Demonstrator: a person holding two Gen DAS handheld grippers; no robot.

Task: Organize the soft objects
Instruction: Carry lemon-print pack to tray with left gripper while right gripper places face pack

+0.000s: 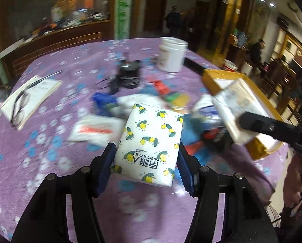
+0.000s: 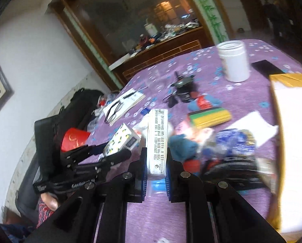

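In the left wrist view, my left gripper (image 1: 146, 147) is shut on a white tissue pack with a lemon print (image 1: 151, 139), held above the purple flowered tablecloth (image 1: 55, 162). In the right wrist view, my right gripper (image 2: 156, 154) is shut on a narrow white tissue pack with small print (image 2: 157, 133), gripped edge-on. The left wrist view shows that pack (image 1: 238, 105) with the right gripper (image 1: 246, 121) over the near corner of a cardboard box (image 1: 213, 81). The left gripper (image 2: 114, 149) and its lemon pack (image 2: 120, 139) appear at the left in the right wrist view.
The table holds a white jar (image 1: 172, 54), a black device (image 1: 129, 74), a notebook with glasses on it (image 1: 29, 99), a white packet with red print (image 1: 94, 129), coloured sponges (image 2: 209, 115), blue cloth (image 2: 183, 147) and a blue plastic bag (image 2: 232, 141). People stand in the background.
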